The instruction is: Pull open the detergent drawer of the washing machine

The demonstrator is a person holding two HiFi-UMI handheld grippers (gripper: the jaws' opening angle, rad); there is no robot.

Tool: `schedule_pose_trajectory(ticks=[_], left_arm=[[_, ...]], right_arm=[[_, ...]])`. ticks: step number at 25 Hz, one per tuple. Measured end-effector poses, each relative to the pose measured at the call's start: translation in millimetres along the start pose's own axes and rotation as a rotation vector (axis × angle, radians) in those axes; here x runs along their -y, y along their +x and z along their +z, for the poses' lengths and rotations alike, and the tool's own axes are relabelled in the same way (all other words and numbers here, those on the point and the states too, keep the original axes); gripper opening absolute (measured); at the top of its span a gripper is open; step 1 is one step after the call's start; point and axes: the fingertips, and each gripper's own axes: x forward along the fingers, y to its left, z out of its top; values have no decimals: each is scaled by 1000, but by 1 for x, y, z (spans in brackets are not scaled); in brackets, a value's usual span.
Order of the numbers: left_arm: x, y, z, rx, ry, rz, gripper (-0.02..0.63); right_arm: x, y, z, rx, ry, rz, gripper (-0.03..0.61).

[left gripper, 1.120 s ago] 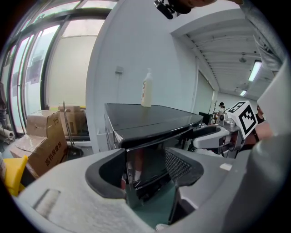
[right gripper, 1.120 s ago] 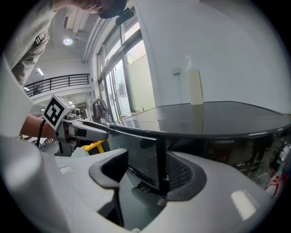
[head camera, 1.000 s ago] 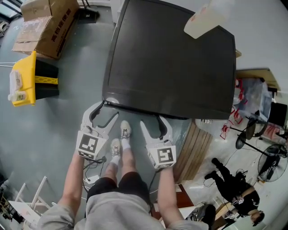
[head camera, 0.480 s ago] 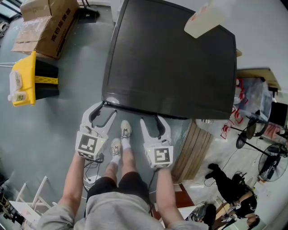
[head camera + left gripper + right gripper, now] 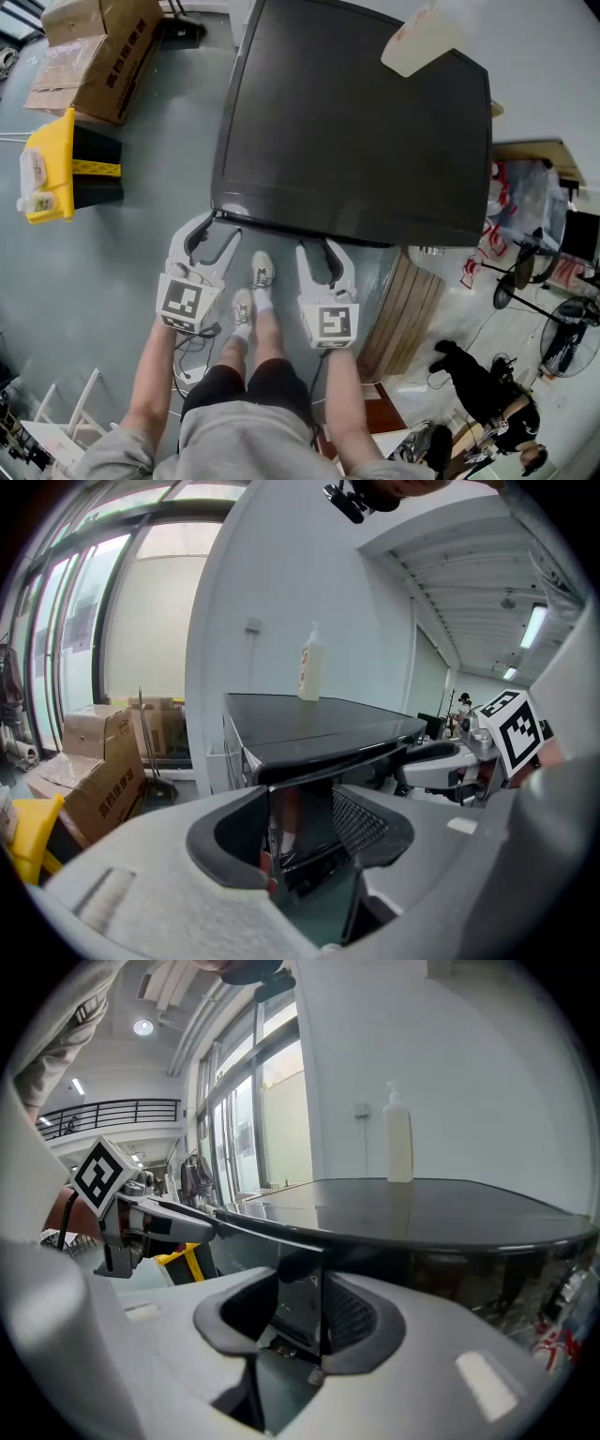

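The washing machine [image 5: 356, 122] shows its dark top from above, and its front face is hidden in the head view. I cannot make out the detergent drawer. My left gripper [image 5: 217, 230] is at the machine's front left corner. Its jaws stand wide around a dark strip of the front panel [image 5: 300, 808], whose bright corner edge is beside the left pad. My right gripper [image 5: 324, 253] reaches under the front edge near the middle. Its jaws are closing around a thin vertical edge [image 5: 322, 1307] of the front. I see no pad pressing on anything.
A white bottle [image 5: 422, 37] stands on the machine's far end. A yellow bin [image 5: 52, 164] and cardboard boxes [image 5: 94, 52] sit on the floor at left. Wooden slats [image 5: 403, 309] lean at the right. A person in black [image 5: 483, 384] crouches beyond, by a fan [image 5: 562, 337].
The right gripper's fingers have drawn closer together and the left's slightly. Both hands stay at the machine's front edge. The person in black at lower right has shifted.
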Motion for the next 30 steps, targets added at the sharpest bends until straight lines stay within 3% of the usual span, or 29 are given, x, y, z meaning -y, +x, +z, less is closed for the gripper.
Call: schedule_pose_trajectory(ticks=[30], left_arm=[[37, -47, -29, -33, 11, -3, 213]], right_arm=[[-27, -51, -32, -15, 21, -17, 153]])
